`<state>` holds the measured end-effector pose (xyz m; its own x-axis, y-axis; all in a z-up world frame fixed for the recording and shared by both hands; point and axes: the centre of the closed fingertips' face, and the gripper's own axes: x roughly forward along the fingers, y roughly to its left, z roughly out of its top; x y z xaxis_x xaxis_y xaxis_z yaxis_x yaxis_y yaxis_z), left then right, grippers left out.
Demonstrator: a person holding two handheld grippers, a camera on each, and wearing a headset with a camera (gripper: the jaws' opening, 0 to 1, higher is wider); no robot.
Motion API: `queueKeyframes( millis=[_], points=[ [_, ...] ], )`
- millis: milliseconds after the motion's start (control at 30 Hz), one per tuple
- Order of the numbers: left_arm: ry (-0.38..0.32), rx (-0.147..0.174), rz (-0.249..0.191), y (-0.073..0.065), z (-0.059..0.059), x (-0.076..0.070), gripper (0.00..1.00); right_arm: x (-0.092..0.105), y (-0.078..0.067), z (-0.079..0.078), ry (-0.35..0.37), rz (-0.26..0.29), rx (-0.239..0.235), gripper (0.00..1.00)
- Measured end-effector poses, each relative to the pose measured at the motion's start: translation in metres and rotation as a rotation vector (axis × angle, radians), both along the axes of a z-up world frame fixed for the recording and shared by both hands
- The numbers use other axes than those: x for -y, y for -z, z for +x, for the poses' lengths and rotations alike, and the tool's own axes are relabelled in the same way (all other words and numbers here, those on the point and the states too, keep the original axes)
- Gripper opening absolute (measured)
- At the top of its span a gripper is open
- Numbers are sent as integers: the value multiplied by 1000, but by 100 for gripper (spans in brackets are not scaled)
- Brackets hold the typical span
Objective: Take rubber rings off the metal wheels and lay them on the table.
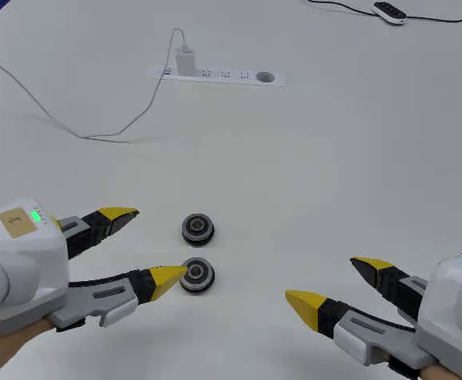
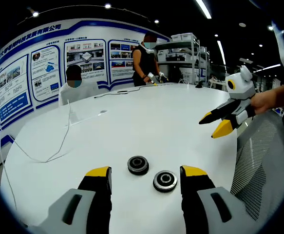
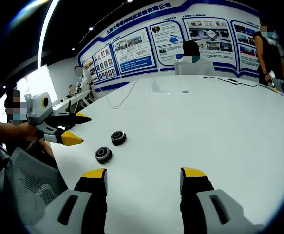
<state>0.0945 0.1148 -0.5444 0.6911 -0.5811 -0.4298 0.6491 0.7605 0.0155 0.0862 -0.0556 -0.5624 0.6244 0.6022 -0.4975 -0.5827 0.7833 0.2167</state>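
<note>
The left tool points low toward two metal wheels, jaws apart; the right tool hovers nearby, likewise apart.

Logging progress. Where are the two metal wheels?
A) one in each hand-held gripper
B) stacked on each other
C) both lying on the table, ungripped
C: the far wheel and near wheel lie apart on the table, with the left hand-held gripper and right hand-held gripper both open.

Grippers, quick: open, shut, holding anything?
Left gripper: open, empty, one tip close by the near wheel.
Right gripper: open, empty, off to the side.
</note>
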Motion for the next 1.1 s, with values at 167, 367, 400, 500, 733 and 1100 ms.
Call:
queueKeyframes(
  millis=[167, 367, 400, 500, 733, 1100],
  points=[
    [41, -26, 2, 9, -2, 11, 55, -3, 0, -2, -3, 14, -6, 60],
    [98, -40, 30, 19, -5, 23, 50, -7, 4, -5, -13, 22, -25, 58],
    [104, -43, 31, 20, -5, 24, 49, -7, 4, -6, -15, 22, -28, 58],
    [130, -49, 38, 25, -5, 28, 44, -8, 6, -6, -19, 26, -37, 57],
    [168, -54, 60, 33, -4, 34, 35, -11, 7, -6, -24, 37, -46, 55],
    [199, -75, 82, 44, -8, 37, 25, -17, 10, -9, -30, 57, -66, 52]
  ],
)
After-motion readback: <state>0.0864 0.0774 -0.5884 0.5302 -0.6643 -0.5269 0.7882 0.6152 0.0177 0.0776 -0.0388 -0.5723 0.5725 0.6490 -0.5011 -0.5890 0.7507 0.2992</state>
